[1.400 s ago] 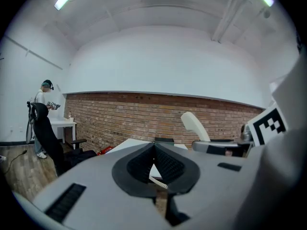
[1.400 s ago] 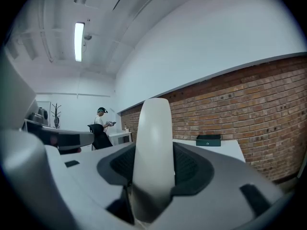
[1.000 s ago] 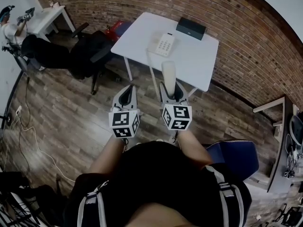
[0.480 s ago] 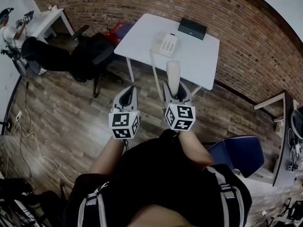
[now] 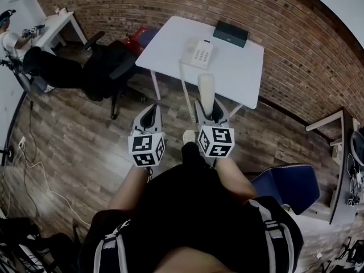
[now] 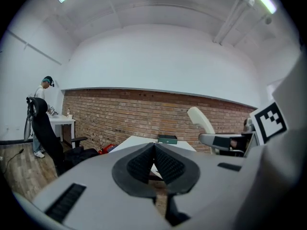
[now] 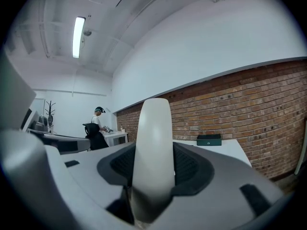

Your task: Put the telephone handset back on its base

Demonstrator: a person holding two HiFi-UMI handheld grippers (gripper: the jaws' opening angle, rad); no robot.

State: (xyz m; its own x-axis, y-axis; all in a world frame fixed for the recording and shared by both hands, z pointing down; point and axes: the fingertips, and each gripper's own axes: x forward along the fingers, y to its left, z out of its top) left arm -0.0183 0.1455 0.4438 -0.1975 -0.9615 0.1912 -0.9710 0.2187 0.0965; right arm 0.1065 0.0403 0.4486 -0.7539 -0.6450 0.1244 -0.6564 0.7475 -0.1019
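Cream plastic handset (image 7: pixel 152 162) stands upright in the right tongs (image 5: pixel 210 107). Both pads are clamped on its lower part, and its upper end points to 12 o'clock. It is held in the air just short of the near edge of the white bench (image 5: pixel 244 73).

Base (image 5: pixel 200 54), pale with a keypad, sits on the bench at 12 o'clock of the handset. The two are apart, and the handset is not yet seated. Coiled cord (image 5: pixel 185 92) drops off the bench edge at 9 o'clock of the handset. Its lower end is lost behind the tongs.

Black box (image 5: pixel 230 33) lies on the bench at 2 o'clock of the base, near the far edge.

Left tongs (image 5: pixel 151 114) are at 9 o'clock of the right pair and level with them, over the wood floor (image 5: pixel 74 147). Their pads are pressed together with nothing between them.

Brick wall (image 5: pixel 170 4) runs behind the bench. Dark chair (image 5: pixel 108 61) stands at 9 o'clock of the bench. A person (image 5: pixel 11 36) is at a second bench (image 5: pixel 57 21), far off at 10 o'clock.
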